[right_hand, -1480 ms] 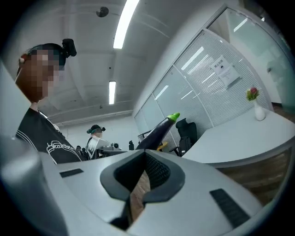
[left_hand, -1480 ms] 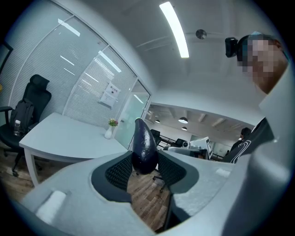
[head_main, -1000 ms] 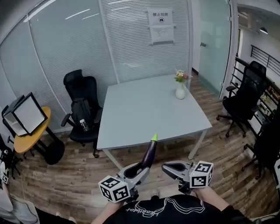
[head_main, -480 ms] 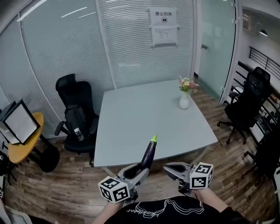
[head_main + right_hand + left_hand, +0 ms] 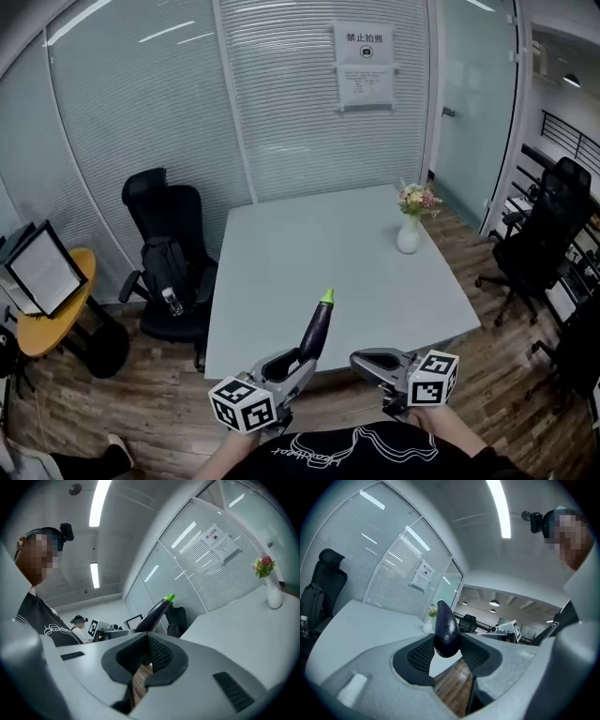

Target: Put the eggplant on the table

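Observation:
A dark purple eggplant [image 5: 317, 330] with a green stem stands tilted up out of my left gripper [image 5: 298, 364], which is shut on its thick end. In the left gripper view the ribbed pads press on both sides of the eggplant [image 5: 446, 630]. My right gripper [image 5: 364, 361] is held beside it at the same height, shut and empty. The eggplant [image 5: 154, 613] shows beyond its jaws in the right gripper view. Just ahead of both grippers is the near edge of the pale grey table [image 5: 281, 281]. The eggplant's stem hangs over that edge.
A white vase of flowers [image 5: 410, 234] stands at the table's far right corner. A black office chair [image 5: 169, 253] with a bag is left of the table. Further left is a yellow round table [image 5: 42, 319]; black chairs [image 5: 544, 244] stand at the right. Blinds and glass walls lie behind.
The table has come nearer and its front edge now lies just before the grippers. Both grippers moved forward together; the eggplant stays held the same way.

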